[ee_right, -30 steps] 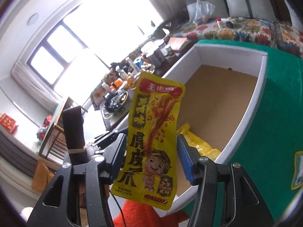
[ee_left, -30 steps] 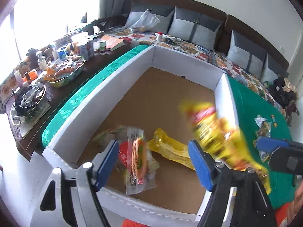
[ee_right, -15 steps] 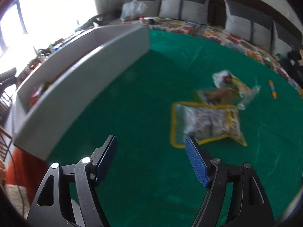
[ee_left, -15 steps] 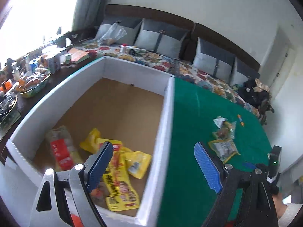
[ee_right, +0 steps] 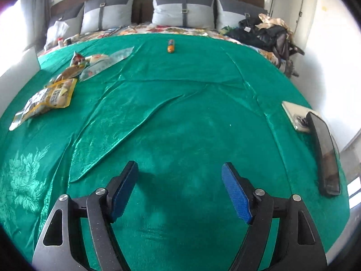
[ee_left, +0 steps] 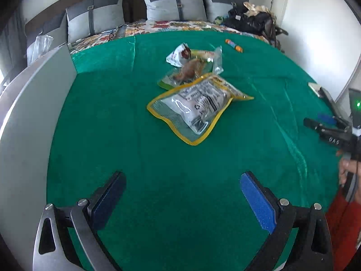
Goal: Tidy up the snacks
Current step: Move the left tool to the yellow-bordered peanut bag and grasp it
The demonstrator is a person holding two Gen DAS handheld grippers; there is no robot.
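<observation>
Jaws of the left gripper [ee_left: 181,194] and right gripper [ee_right: 179,186] are opening, now empty; the yellow-edged clear snack pouch [ee_left: 198,106] lies ahead on green cloth [ee_left: 158,158], the earlier yellow packet gone.

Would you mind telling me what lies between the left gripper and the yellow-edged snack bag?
Only bare green cloth lies between the opening, empty left gripper and the yellow-edged snack bag, as the left wrist view shows.
</observation>
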